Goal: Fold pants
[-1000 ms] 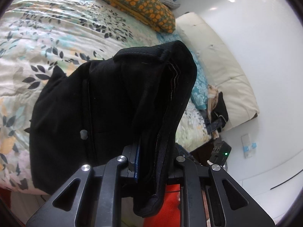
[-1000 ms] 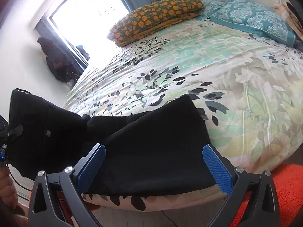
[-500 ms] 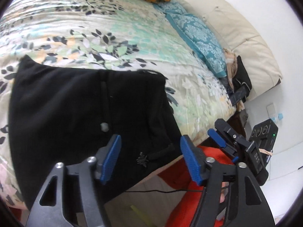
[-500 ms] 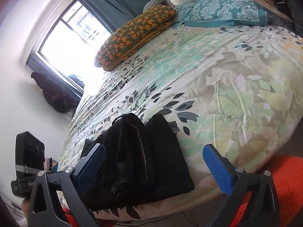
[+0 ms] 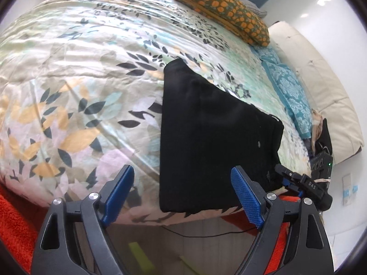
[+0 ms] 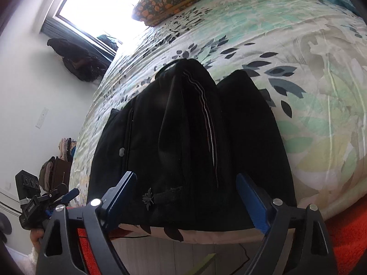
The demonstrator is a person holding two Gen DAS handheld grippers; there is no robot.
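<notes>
The black pants lie folded in a bundle on the bed, close to the near edge. From my right side I see them bunched up, with a thin white line running down one fold, a small round button on the left part, and a knotted drawstring at the near end.

My left hand-held gripper is wide. Its jaws have just been opening more. Nothing is squeezed between them. The left blue pad sits over the leafy cover, and the right blue pad sits at the near corner of the pants. I cannot tell if that pad touches the cloth.

My right hand-held gripper is also wide, though its jaws have just been closing a little. The near end of the pants shows between its two blue pads, but the pads do not press on the cloth.

In each view I can see my other hand-held gripper off to the side, near the bed edge.

The bed cover has green, yellow and dark leaves on it. Far away lies an orange spotted pillow, and to the right of it a blue patterned pillow. A red rug is on the floor by the bed. A bright window is on the far left wall.
</notes>
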